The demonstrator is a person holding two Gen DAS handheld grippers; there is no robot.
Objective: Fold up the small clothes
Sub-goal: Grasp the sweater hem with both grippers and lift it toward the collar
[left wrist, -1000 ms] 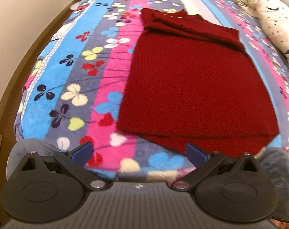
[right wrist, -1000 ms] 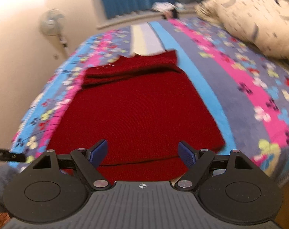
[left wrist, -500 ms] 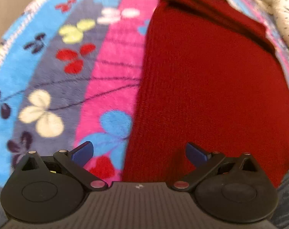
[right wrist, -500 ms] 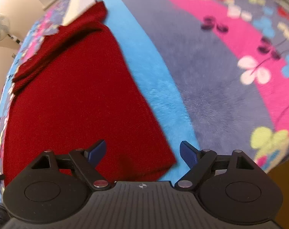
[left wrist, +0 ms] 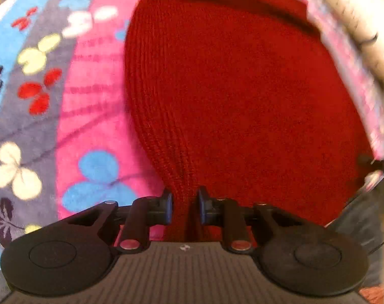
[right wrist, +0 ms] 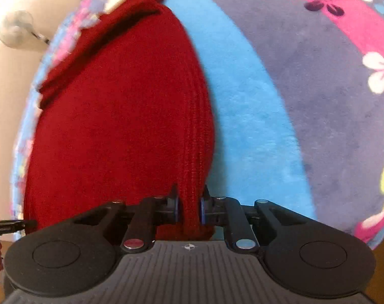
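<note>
A dark red knit sweater [left wrist: 230, 88] lies flat on a striped floral blanket [left wrist: 90, 116], its sleeves folded across the far end. My left gripper [left wrist: 184, 207] is shut on the sweater's near left hem corner. In the right wrist view, the sweater [right wrist: 115, 116] fills the left half and my right gripper [right wrist: 189, 206] is shut on its near right hem corner. The knit bunches into a ridge between each pair of pads.
The blanket [right wrist: 306, 101] covers the bed to the right of the sweater. A cream patterned pillow [left wrist: 364, 25] lies at the far right. A standing fan [right wrist: 14, 27] and a pale wall are beyond the bed's left side.
Both grippers moved down and forward onto the near hem corners and closed on the sweater; they were open half a second ago.
</note>
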